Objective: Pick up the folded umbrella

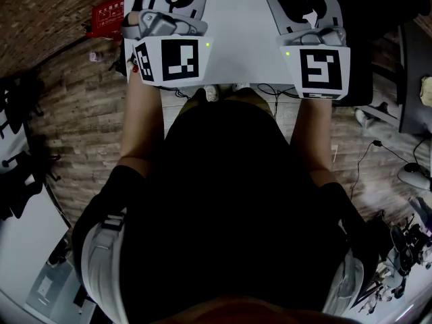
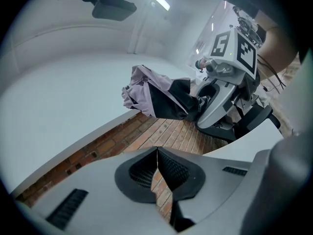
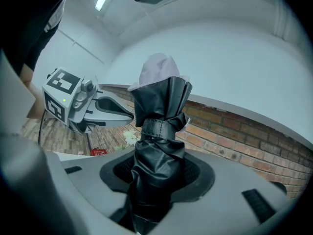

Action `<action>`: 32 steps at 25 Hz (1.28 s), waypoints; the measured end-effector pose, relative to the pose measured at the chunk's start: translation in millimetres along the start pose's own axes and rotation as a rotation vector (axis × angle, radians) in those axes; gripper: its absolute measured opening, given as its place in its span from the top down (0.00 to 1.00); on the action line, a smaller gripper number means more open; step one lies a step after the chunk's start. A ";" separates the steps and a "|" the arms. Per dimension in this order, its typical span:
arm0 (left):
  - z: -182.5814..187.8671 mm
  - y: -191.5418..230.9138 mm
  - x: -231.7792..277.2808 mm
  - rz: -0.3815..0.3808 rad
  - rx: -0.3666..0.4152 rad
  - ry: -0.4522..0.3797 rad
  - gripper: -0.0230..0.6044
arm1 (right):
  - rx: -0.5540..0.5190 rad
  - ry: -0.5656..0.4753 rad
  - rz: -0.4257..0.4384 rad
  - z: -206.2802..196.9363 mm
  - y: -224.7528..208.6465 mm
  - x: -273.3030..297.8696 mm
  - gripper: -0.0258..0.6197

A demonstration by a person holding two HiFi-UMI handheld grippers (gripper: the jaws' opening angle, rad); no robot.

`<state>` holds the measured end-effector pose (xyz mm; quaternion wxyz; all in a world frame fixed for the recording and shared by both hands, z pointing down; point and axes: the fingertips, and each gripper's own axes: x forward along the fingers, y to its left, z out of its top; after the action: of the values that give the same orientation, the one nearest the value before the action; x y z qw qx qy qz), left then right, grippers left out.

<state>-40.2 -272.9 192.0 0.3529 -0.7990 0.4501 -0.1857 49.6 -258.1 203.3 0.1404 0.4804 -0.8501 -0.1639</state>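
Right gripper view first: the right gripper [image 3: 157, 175] has its pads clamped on the folded umbrella [image 3: 161, 102]. They're biting into the bunched black fabric at one end, just behind the wrap strap [image 3: 157, 127]. The rest pokes out ahead of the jaws, ending in a loose lilac tip. As far as we can tell it hangs in the air and isn't resting on anything.

The left gripper [image 2: 156, 173] is closed with nothing in it; we just see the brick floor [image 2: 161, 131] through the sliver between its pads. It sits just beside the umbrella's free end, near the edge of the white table [image 2: 58, 106].

What worries us:
- The grip is on slippery cloth, not anything hard, so the umbrella could slide out or twist.
- Most of the length overhangs the jaws, so its weight might lever it downward.
- The floppy canopy past the strap could snag on the left gripper if either hand swings.
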 end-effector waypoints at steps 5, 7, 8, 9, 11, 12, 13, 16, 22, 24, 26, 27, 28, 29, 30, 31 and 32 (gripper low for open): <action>0.2 0.3 0.0 0.001 -0.005 0.000 0.94 | -0.009 0.005 -0.002 -1.5 -0.4 0.3 0.66; 0.8 -0.2 0.1 0.000 -0.008 -0.001 0.94 | -0.011 0.004 -0.002 -1.9 -0.7 0.3 0.66; 1.0 -0.4 0.1 0.000 -0.009 -0.002 0.94 | -0.012 0.004 -0.002 -1.9 -0.7 0.2 0.66; 1.0 -0.5 0.0 0.000 -0.009 -0.001 0.94 | -0.013 0.003 -0.002 -1.9 -0.7 0.2 0.66; 0.3 -0.8 0.1 0.000 -0.009 0.000 0.94 | -0.014 0.001 -0.001 -1.8 -0.6 0.2 0.66; -0.3 -0.9 0.3 -0.001 -0.009 0.002 0.94 | -0.013 0.000 -0.001 -1.8 -0.5 0.2 0.66; -0.9 -0.9 0.5 -0.002 -0.008 0.004 0.94 | -0.011 -0.001 0.000 -1.9 -0.3 0.3 0.66; -1.2 -1.4 0.7 -0.004 -0.006 0.006 0.94 | -0.008 -0.001 0.002 -2.3 0.0 0.2 0.66; -0.9 -2.1 2.1 -0.005 -0.006 0.005 0.94 | -0.006 -0.004 0.004 -2.0 0.2 0.6 0.66; -0.1 -2.5 2.8 -0.006 -0.005 0.004 0.94 | -0.009 -0.004 0.004 -1.7 0.1 0.6 0.66; 0.0 -3.1 3.1 -0.007 -0.006 0.004 0.94 | -0.010 -0.002 0.004 -2.4 0.1 0.5 0.66; -0.1 -3.5 3.1 -0.008 -0.007 0.004 0.94 | -0.009 -0.001 0.005 -2.8 0.2 0.4 0.66; -0.2 -3.9 3.0 -0.009 -0.007 0.004 0.94 | -0.008 0.000 0.004 -3.3 0.4 0.4 0.66; -0.3 -4.2 3.0 -0.010 -0.007 0.004 0.94 | -0.008 0.000 0.004 -3.7 0.6 0.5 0.66; -0.4 -4.2 3.0 -0.010 -0.007 0.003 0.94 | -0.008 0.001 0.004 -4.2 1.0 0.7 0.66; -0.6 -4.2 2.9 -0.011 -0.008 0.003 0.94 | -0.009 0.003 0.003 -4.8 1.5 0.8 0.66; -0.8 -4.4 2.8 -0.012 -0.008 0.003 0.94 | -0.010 0.004 0.003 -5.3 2.0 0.9 0.66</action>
<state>-36.6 -274.1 195.7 0.3479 -0.8027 0.4468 -0.1873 49.7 -258.6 209.0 0.1449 0.4786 -0.8497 -0.1669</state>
